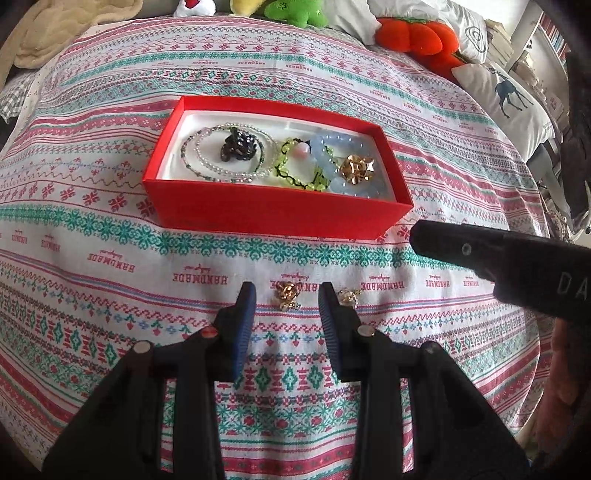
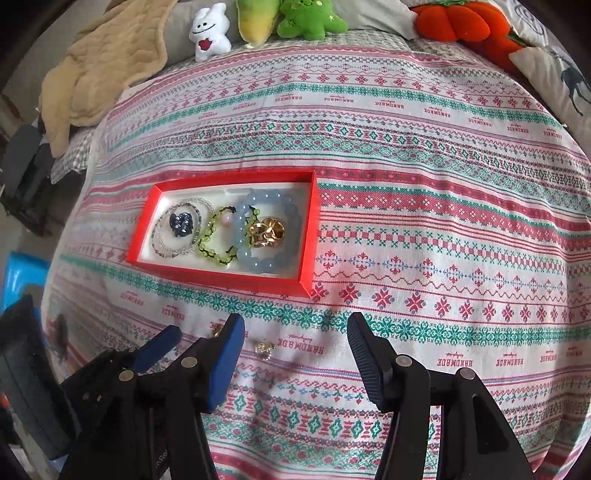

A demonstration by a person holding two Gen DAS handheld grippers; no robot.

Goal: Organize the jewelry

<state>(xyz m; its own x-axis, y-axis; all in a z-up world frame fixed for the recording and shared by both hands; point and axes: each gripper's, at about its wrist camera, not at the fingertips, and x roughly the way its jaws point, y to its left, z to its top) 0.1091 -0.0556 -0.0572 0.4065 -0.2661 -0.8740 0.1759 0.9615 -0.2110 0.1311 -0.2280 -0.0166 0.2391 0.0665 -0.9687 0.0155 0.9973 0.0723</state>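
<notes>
A red box (image 1: 273, 216) (image 2: 309, 229) on the patterned cloth holds bead bracelets, a dark hair clip (image 1: 238, 144), a green bracelet (image 1: 299, 170), a blue bead bracelet (image 2: 258, 254) and a gold piece (image 1: 356, 168) (image 2: 266, 229). A small gold piece (image 1: 287, 293) lies on the cloth between the fingertips of my open left gripper (image 1: 287, 295). A second small gold piece (image 1: 347, 296) (image 2: 264, 349) lies just right of the left gripper's right finger. My right gripper (image 2: 295, 332) is open and empty above the cloth, near that second piece.
The cloth (image 1: 110, 302) covers a bed. Plush toys, a white one (image 2: 209, 33), a green one (image 2: 310, 18) and an orange one (image 2: 458, 20), line the far edge. A beige blanket (image 2: 99, 70) lies far left. The right gripper's body (image 1: 517, 262) shows at right in the left view.
</notes>
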